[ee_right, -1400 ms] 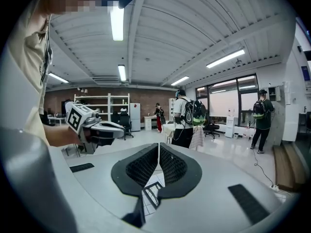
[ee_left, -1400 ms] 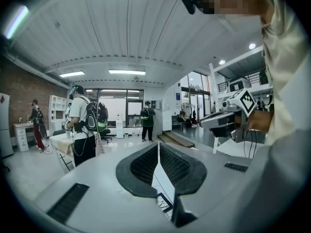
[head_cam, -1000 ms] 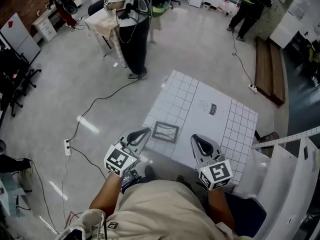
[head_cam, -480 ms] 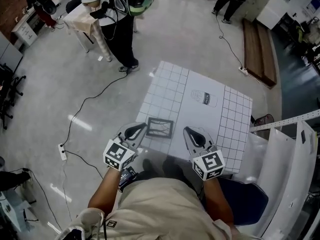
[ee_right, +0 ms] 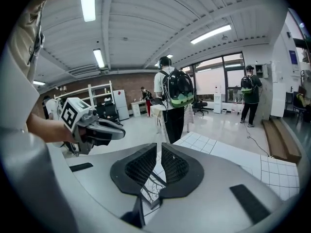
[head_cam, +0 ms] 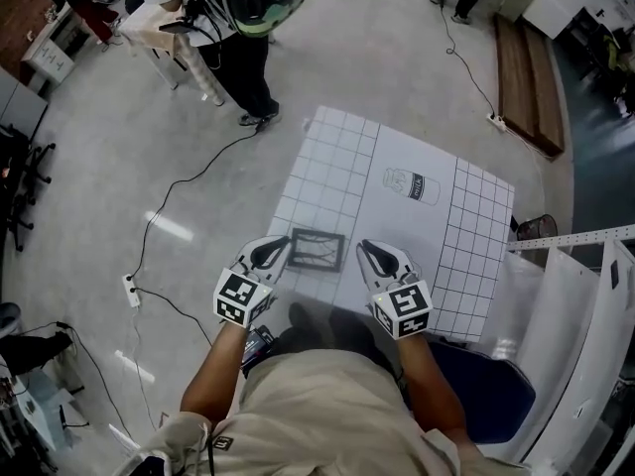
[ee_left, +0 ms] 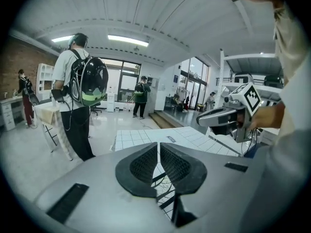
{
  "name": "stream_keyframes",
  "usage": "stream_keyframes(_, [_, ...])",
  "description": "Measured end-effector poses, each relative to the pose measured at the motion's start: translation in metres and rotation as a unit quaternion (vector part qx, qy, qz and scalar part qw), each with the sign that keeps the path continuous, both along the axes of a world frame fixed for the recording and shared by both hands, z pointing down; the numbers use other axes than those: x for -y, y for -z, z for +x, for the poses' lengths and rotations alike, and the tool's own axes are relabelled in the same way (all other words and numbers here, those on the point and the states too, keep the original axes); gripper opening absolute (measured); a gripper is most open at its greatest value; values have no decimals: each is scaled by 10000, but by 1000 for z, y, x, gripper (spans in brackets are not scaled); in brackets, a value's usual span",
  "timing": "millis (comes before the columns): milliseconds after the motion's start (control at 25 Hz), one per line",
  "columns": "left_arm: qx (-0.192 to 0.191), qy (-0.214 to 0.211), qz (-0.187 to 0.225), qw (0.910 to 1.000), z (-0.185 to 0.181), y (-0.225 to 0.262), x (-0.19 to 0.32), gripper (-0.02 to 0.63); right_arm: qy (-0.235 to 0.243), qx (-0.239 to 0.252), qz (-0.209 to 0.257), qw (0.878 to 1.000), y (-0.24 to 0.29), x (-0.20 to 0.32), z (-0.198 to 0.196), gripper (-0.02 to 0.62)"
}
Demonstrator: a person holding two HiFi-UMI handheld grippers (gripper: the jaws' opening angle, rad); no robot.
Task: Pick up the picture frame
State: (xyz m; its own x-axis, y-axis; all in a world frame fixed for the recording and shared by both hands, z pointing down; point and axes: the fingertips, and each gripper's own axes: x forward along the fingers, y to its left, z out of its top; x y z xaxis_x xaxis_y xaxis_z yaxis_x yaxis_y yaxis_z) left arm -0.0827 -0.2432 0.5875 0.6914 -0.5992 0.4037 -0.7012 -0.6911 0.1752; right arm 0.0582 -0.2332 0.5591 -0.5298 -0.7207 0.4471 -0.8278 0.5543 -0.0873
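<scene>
A white gridded sheet (head_cam: 397,201) spreads out before the person. Over its near edge hang the left gripper (head_cam: 272,254) and the right gripper (head_cam: 374,256), each with jaws closed together on nothing. The dark picture frame (head_cam: 317,250) lies flat on the sheet between them.

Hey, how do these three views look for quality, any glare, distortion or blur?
Head view: evenly lit and sharp, with streaks of lamp glare on the glossy floor left of the picture frame. Left gripper view: strong fisheye bending and dark corners, with the left tool close and slightly soft. Right gripper view: same fisheye vignette, and the ceiling lamp is blown out.
</scene>
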Motion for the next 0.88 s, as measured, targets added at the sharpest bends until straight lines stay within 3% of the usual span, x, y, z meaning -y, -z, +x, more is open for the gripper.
stream_keyframes(520, [484, 129, -1038, 9933, 0, -111, 15, 26, 69, -79, -1056, 9944, -125, 19, -4, 31])
stream_keyframes(880, [715, 215, -1718, 9823, -6, -183, 11, 26, 115, -75, -1937, 9810, -202, 9, -9, 42])
